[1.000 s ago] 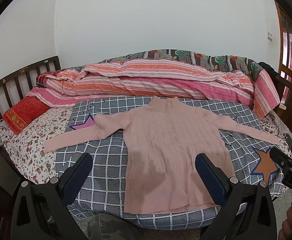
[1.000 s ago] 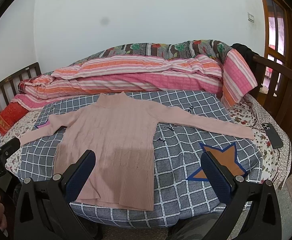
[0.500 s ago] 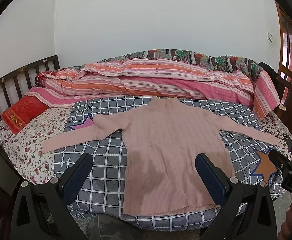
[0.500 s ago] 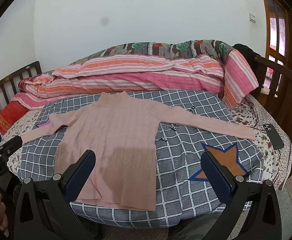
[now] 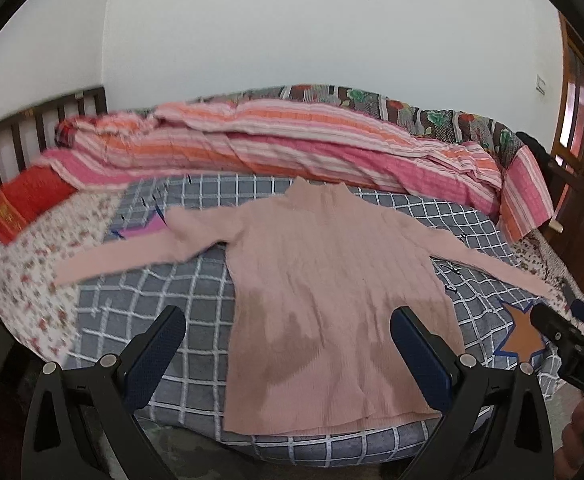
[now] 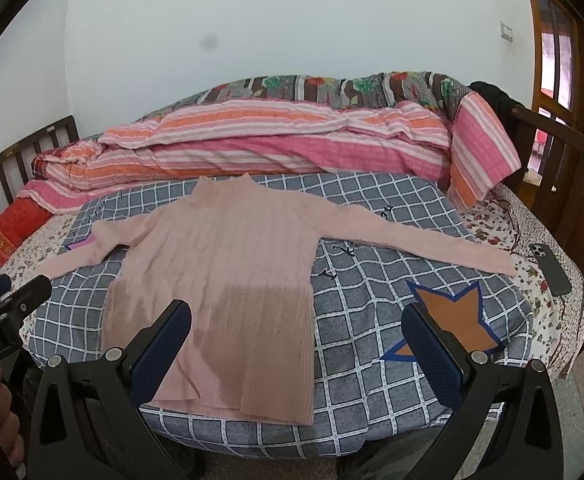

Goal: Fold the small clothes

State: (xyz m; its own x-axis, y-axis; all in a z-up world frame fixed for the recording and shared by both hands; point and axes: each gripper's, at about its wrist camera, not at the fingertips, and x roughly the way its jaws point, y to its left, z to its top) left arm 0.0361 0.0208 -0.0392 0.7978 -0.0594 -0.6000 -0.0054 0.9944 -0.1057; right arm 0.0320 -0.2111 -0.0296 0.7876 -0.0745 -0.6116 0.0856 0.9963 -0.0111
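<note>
A pink ribbed high-neck sweater (image 5: 332,280) lies flat, front up, on a grey checked blanket (image 5: 131,312), both sleeves spread out to the sides. It also shows in the right wrist view (image 6: 227,272). My left gripper (image 5: 287,340) is open and empty, held above the sweater's hem. My right gripper (image 6: 298,340) is open and empty, above the hem's right corner and the blanket (image 6: 372,320). Neither touches the cloth.
A rolled pink-orange striped quilt (image 6: 275,144) lies along the wall. A red pillow (image 5: 27,204) sits at the left by the wooden headboard (image 5: 23,132). A phone (image 6: 550,268) lies on the floral sheet at the right. A wooden footboard (image 6: 572,168) stands right.
Both grippers have moved a little closer to the bed and the left view has swung slightly left. The sweater has not moved. Both grippers stay open.
</note>
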